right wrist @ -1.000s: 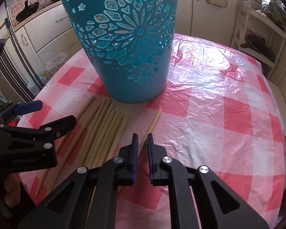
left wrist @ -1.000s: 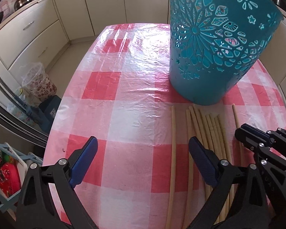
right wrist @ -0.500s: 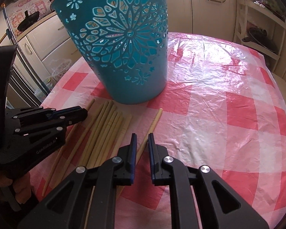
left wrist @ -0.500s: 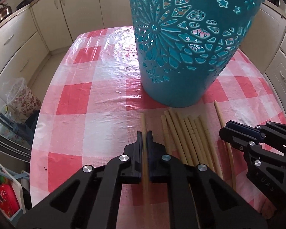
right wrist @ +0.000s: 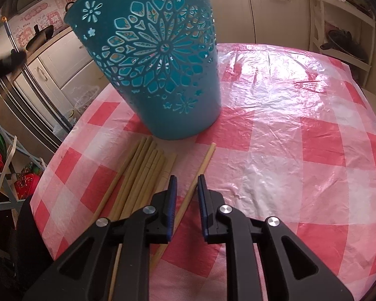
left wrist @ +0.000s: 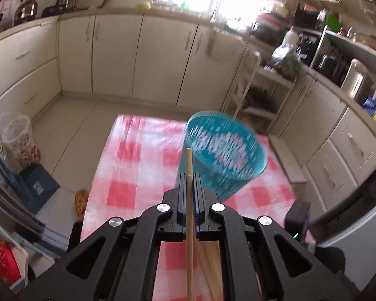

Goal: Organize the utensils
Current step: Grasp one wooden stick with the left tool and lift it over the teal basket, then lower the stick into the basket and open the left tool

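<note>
The left gripper (left wrist: pixel 189 175) has its fingers clamped on one chopstick (left wrist: pixel 189 160), lifted well above the bench (left wrist: pixel 127 160), tip aimed toward the rim of the teal basket (left wrist: pixel 225 150). Carry it over the mouth, tip it upright, and release only once it is inside. The right gripper (right wrist: pixel 186 188) has fingers narrowly parted, straddling a lone chopstick (right wrist: pixel 205 161) lying flat. Beside it lies the bundle of chopsticks (right wrist: pixel 143 170) — just short of the basket's base.

chopsticks (right wrist: pixel 148 173): matt wood | basket (right wrist: pixel 158 57): plastic | tablecloth (right wrist: pixel 300 115): glossy (wrinkled film)
</note>
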A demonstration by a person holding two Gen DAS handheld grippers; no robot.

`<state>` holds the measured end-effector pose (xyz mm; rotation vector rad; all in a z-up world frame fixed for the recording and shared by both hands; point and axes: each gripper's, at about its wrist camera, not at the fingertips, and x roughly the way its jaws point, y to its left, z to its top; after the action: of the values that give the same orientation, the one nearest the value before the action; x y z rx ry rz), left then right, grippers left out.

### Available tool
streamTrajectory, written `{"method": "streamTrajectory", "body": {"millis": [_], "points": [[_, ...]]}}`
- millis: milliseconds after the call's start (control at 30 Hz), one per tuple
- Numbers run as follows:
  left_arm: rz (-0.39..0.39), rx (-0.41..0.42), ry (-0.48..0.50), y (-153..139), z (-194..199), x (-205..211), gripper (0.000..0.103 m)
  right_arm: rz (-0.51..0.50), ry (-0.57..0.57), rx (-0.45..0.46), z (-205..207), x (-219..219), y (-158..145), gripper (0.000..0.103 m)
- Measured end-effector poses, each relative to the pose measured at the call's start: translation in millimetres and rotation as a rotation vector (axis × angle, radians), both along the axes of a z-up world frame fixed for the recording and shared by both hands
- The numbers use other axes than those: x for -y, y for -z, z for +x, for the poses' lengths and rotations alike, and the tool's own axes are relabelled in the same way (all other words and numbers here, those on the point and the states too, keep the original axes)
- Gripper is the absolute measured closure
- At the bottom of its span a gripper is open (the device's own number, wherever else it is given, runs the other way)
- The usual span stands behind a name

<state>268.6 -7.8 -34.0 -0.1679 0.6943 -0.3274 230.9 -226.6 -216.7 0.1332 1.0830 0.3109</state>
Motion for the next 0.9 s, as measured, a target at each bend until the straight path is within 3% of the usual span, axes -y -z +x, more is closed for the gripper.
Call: {"method": "streamTrajectory", "body": {"millis": [167, 333, 567, 900], "points": [[-0.067, 0.242, -0.007, -60.4, 25.1, 32.0, 0.098, 0.019, 0.004, -0.003, 0.2, 5.9, -0.1, 0.086], [-0.088, 0.356, -0.111, -63.4, 70.7, 63.0, 0.098, 0.027, -0.002, -0.002, -2.6, 6.1, -1.9, 0.082], [-0.059, 0.317, -0.181, -20.7, 107.1, 79.5, 0.098, 0.031, -0.001, -0.004, -2.0, 5.9, -1.4, 0.081], [0.07, 0.211, -0.151, 24.1, 101.7, 74.8, 0.096, 0.02, -0.011, -0.004, -1.0, 2.8, -0.8, 0.08]]}}
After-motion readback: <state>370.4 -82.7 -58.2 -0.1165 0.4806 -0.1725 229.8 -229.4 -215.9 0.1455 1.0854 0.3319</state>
